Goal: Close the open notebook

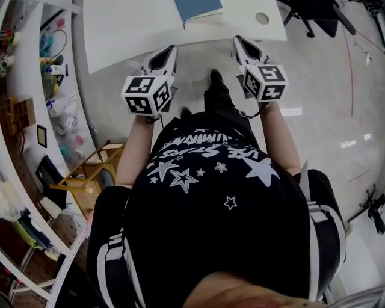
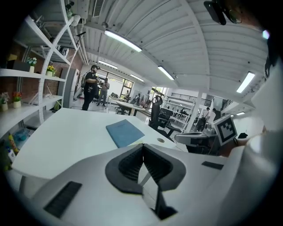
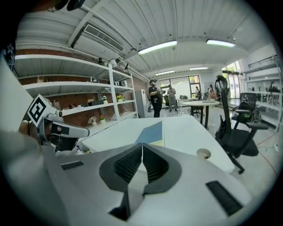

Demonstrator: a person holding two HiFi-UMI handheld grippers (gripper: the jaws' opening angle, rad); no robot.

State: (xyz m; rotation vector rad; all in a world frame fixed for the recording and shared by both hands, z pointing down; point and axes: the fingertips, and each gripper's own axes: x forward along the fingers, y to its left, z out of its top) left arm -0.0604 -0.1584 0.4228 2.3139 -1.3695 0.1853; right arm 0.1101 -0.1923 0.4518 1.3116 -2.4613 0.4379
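A blue notebook [image 1: 198, 8] lies closed and flat on the white table [image 1: 132, 30], near its far side. It also shows in the left gripper view as the notebook [image 2: 124, 132] and in the right gripper view as the notebook [image 3: 151, 132]. Both grippers hang over the floor short of the table's near edge, well apart from the notebook. The jaws of my left gripper [image 1: 171, 48] meet at the tips, shut on nothing [image 2: 143, 145]. My right gripper [image 1: 236, 39] is shut and empty as well [image 3: 142, 144].
White shelves [image 1: 36, 90] with small items run along the left, and a wooden stool [image 1: 90, 171] stands beside them. The table has a round cable hole [image 1: 262, 18]. A black office chair [image 3: 236, 132] stands to the right. People [image 2: 91, 86] stand far off.
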